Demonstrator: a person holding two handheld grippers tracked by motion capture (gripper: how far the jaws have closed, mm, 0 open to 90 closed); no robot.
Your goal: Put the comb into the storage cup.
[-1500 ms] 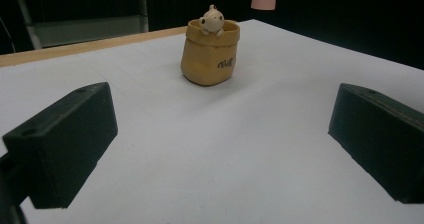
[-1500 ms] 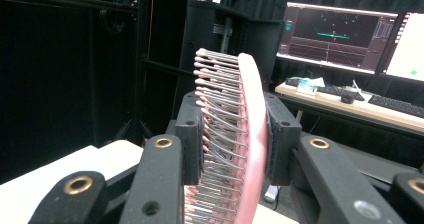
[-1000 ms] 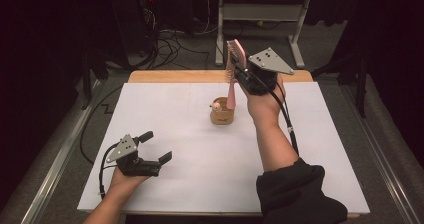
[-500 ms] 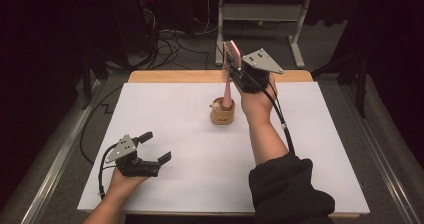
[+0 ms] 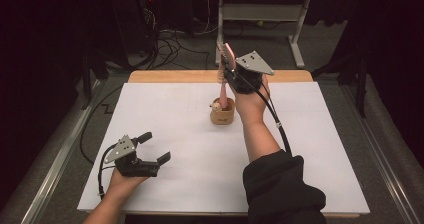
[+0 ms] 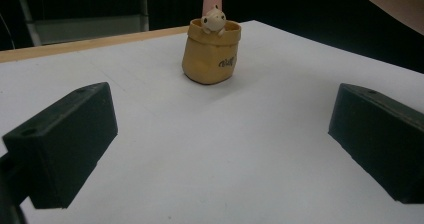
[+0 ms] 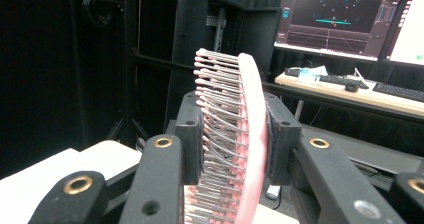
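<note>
Below my right gripper point(image 5: 227, 59) sits a small tan cup point(image 5: 223, 113) shaped like a sack, with a pale little figure point(image 6: 213, 20) peeking over its rim. I see the pink hairbrush point(image 5: 224, 79) standing upright with its handle end down in that cup, and my right jaws are clamped on its head, one pad against the bristle side and the other against the pink back. From the right gripper view the bristles point(image 7: 216, 109) are bent where the pad presses them. I can't quite tell whether the handle touches the cup's bottom.

My left gripper point(image 5: 150, 149) rests low near my edge of the table, jaws spread wide with nothing between them, and the cup stands well ahead of it.

Both work over a white sheet point(image 5: 165, 109) that covers most of a wooden table point(image 5: 170, 76), whose bare strip shows along the far edge. Beyond my right gripper I see monitors point(image 7: 340, 19) lit on a desk point(image 7: 350, 94) with a keyboard point(image 7: 400, 91). Past the far edge, cables point(image 5: 170, 39) lie on the dark floor beside a grey metal stand point(image 5: 260, 14).
</note>
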